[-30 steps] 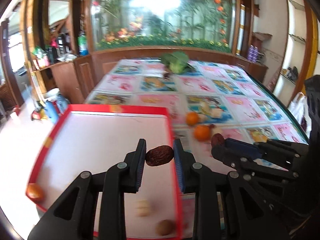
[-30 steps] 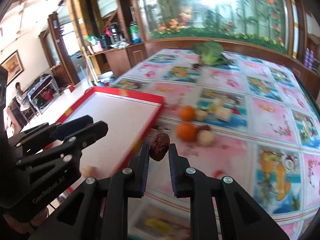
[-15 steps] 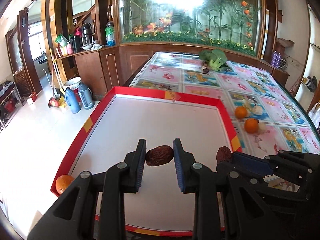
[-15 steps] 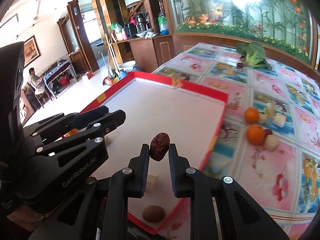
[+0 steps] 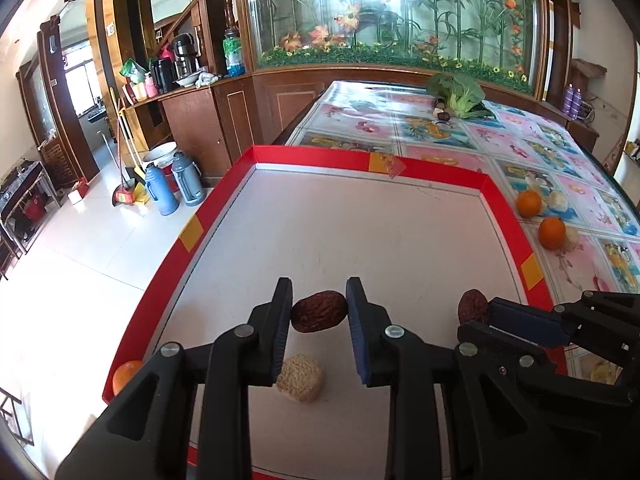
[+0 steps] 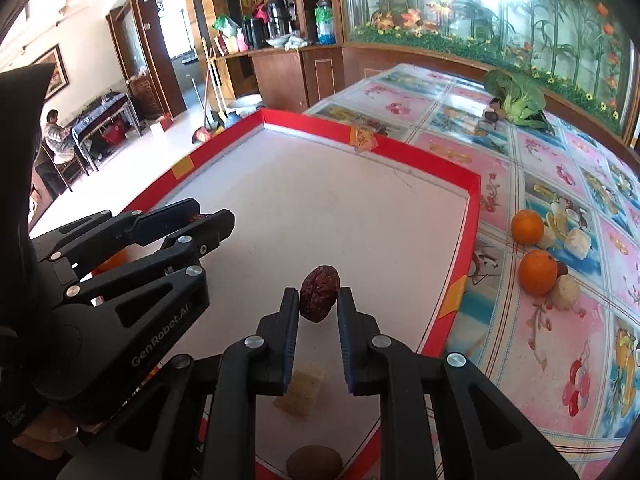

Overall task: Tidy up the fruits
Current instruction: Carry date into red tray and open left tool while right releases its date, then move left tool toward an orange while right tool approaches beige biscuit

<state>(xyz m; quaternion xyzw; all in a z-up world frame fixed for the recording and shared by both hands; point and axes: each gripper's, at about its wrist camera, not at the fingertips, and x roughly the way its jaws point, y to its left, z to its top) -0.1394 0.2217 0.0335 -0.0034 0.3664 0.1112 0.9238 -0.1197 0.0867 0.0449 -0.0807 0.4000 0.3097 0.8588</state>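
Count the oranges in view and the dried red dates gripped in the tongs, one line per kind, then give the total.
Oranges: 3
Dates: 2
Total: 5

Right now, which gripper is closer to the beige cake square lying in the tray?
Left. The left gripper, shut on a red date, hangs almost directly over the cake square. The right gripper, holding its own date, sits off to the square's right.
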